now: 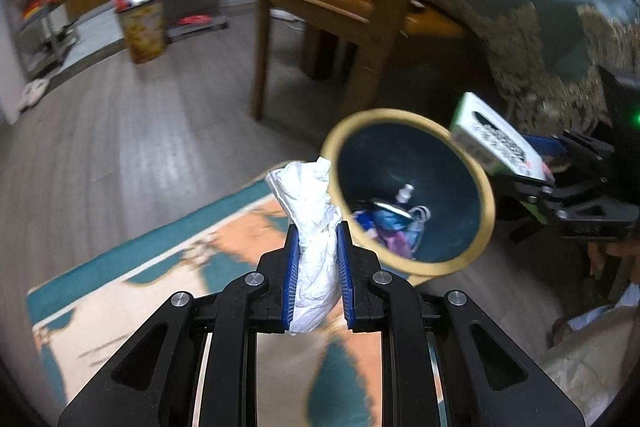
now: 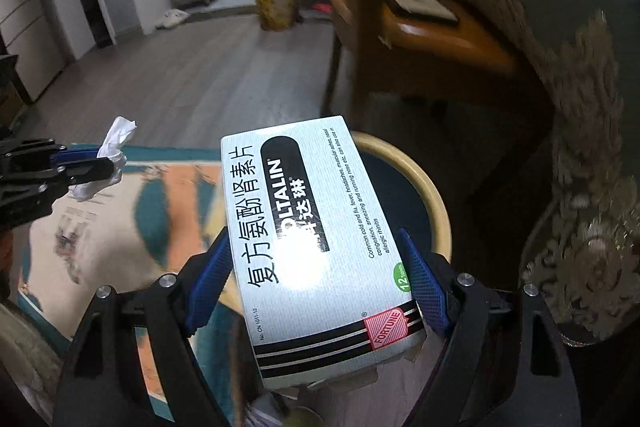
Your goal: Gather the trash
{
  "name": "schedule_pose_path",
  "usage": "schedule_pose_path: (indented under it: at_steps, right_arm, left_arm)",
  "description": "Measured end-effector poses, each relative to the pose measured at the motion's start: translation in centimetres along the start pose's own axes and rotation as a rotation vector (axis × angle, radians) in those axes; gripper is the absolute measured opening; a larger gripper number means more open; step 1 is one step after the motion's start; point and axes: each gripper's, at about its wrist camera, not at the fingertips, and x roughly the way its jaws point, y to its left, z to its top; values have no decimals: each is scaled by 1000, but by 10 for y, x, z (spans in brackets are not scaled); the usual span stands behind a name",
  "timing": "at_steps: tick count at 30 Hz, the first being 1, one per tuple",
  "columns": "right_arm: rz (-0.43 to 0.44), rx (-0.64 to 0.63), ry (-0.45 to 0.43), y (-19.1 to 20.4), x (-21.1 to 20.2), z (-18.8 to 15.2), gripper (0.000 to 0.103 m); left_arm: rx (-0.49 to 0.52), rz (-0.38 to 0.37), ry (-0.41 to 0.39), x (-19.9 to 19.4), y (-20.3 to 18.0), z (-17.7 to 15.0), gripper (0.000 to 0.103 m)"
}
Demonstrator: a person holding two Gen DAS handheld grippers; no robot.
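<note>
My left gripper (image 1: pixel 318 227) is shut on a crumpled white tissue (image 1: pixel 312 223), held above the rug just left of a dark bin with a tan rim (image 1: pixel 486 195). The bin holds several bits of trash (image 1: pixel 390 219). My right gripper (image 2: pixel 316 247) is shut on a white medicine box (image 2: pixel 316 239), held over the bin's tan rim (image 2: pixel 436 211). In the left wrist view the box (image 1: pixel 492 143) and right gripper (image 1: pixel 548 183) hang at the bin's right edge. In the right wrist view the left gripper (image 2: pixel 108 163) and tissue (image 2: pixel 114 147) are at far left.
A teal and orange rug (image 1: pixel 160 275) lies on the grey wood floor. A wooden chair (image 1: pixel 340 7) stands behind the bin. A green tablecloth with lace trim (image 1: pixel 540 39) hangs at right. A full patterned trash bin (image 1: pixel 142 23) stands far back by metal shelves.
</note>
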Motion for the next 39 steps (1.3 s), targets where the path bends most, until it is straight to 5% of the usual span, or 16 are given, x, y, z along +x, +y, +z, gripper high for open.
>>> schedule_pose_path:
  at_steps: [11,16,26,29,32,39]
  right_arm:
    - [-42,121,120,-60,56,-12,79]
    - [-58,118,149,-68,70,-19,79]
    - [-72,-5,194,-21,109,-6,80]
    - [-61,0,152,-12,109,2,81]
    - [-97,19,115,-11,105,10,96]
    - [-126,1,107,-5,86,8,96]
  left_arm:
    - [58,-95,28,77,-56,11,19]
    - [74,-78,35,102,-64,11,56]
    - [-54,-57,-41,70,-22,21,59]
    - [-51,-39,-55,60,-14,21,59]
    - [-41,-19,-61,48,-6,18,59]
    - [-12,39,-72,-1,11,0,60]
